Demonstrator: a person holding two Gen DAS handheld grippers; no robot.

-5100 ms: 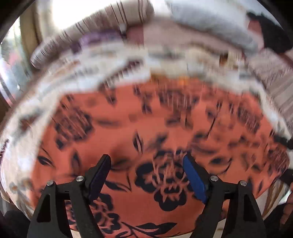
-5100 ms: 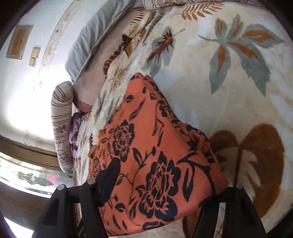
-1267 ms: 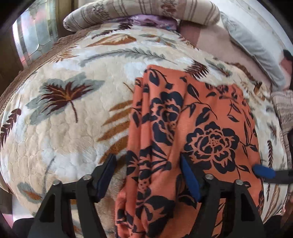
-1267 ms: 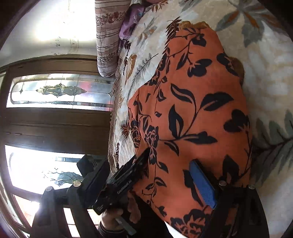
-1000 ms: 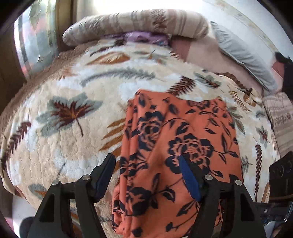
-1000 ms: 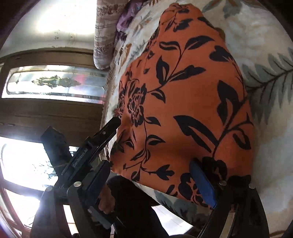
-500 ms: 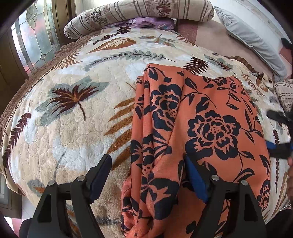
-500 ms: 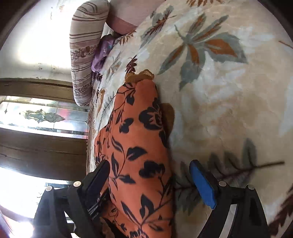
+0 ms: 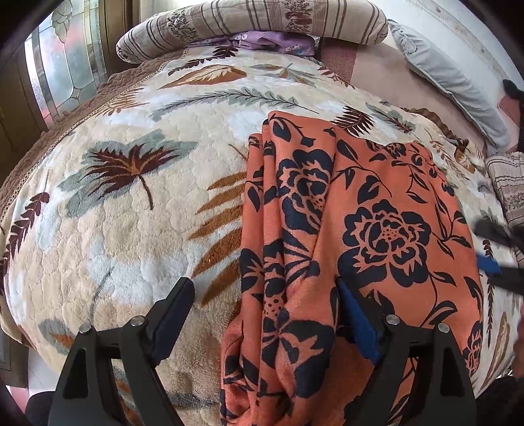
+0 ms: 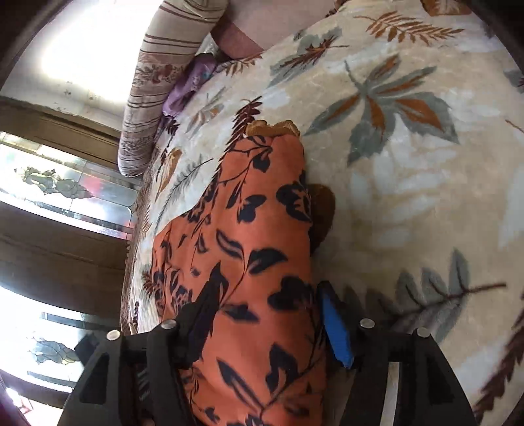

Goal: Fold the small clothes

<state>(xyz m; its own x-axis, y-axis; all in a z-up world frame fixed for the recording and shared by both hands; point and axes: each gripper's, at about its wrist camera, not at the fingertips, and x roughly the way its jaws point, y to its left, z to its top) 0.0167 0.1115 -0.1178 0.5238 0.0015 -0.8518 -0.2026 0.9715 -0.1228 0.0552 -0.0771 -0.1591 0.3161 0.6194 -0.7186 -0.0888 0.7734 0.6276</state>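
An orange garment with black flowers (image 9: 353, 229) lies folded on the leaf-print blanket (image 9: 124, 203). Its bunched left edge runs toward me. My left gripper (image 9: 265, 314) is open, its jaws astride that bunched near-left edge, low over the cloth. In the right wrist view the garment (image 10: 255, 236) fills the lower middle. My right gripper (image 10: 268, 314) is open, jaws astride the garment's near right edge, the blue pad (image 10: 334, 324) just outside it. The right gripper also shows at the left wrist view's right edge (image 9: 497, 255).
A striped bolster (image 9: 249, 23) and purple cloth (image 9: 262, 41) lie at the bed's head. A grey pillow (image 9: 452, 85) is at the far right. Stained-glass doors (image 10: 65, 196) stand beside the bed. The blanket edge (image 9: 39, 331) drops off near left.
My right gripper has come down over the garment's right edge, which now lies between its jaws. My left gripper has barely moved and stays open over the left edge.
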